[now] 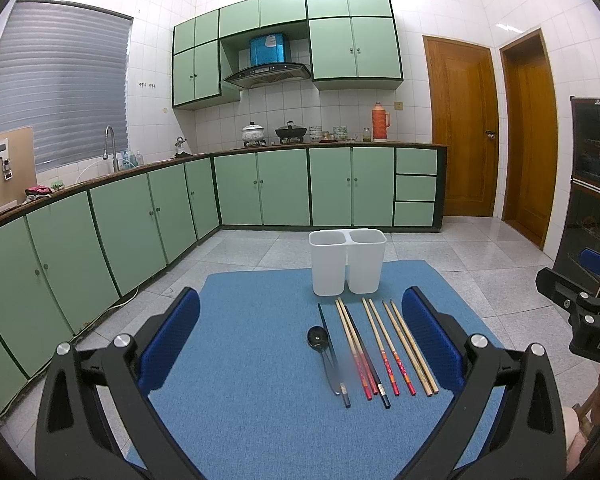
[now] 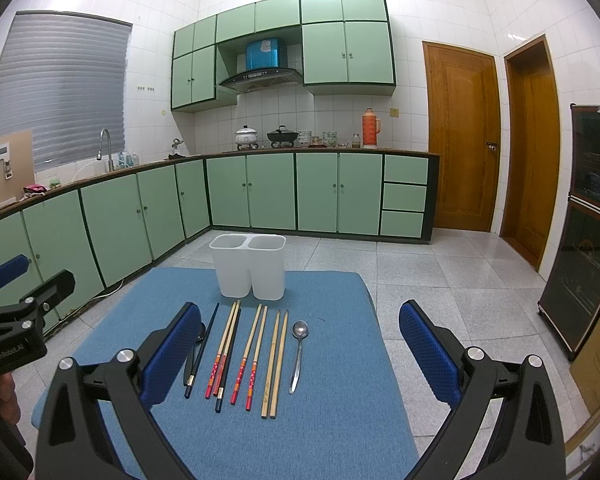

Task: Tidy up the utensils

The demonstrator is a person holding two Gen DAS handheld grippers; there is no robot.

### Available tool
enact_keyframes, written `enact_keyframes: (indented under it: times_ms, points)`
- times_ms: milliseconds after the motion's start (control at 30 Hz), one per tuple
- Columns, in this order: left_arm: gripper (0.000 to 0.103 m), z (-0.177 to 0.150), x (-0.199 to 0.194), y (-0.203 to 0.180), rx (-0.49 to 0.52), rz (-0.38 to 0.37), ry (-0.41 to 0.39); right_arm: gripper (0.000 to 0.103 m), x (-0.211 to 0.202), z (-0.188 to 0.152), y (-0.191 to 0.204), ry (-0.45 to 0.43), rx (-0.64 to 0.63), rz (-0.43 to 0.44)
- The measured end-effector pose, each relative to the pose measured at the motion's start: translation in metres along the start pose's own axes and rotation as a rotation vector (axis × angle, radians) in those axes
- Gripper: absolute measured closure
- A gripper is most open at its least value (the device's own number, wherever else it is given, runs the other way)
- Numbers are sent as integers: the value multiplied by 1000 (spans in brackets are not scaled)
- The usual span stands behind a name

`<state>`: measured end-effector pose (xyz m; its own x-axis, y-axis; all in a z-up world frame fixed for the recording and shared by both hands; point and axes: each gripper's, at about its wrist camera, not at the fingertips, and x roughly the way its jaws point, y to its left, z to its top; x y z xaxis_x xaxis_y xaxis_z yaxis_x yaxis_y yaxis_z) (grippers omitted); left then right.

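Right tool agape, mat edge near

You're working with two matching black plastic grippers, the left gripper and right gripper each showing blue dimpled pads, round silver screws and white lettering on the body.

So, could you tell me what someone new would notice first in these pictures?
Probably the row of chopsticks laid side by side on the blue mat, with a silver spoon at its right end and a black spoon at its left. Just behind them stands an empty white two-compartment holder. Both tongs, left and right, hang open over the mat.
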<state>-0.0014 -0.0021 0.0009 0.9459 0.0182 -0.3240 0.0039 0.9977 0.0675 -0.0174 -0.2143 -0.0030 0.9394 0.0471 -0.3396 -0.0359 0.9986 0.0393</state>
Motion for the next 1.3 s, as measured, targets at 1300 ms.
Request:
enact_keyframes:
  times_ms: [1300]
  points:
    - [5, 0, -1, 7, -1, 4, 3, 6, -2, -3, -8, 7, 4, 0]
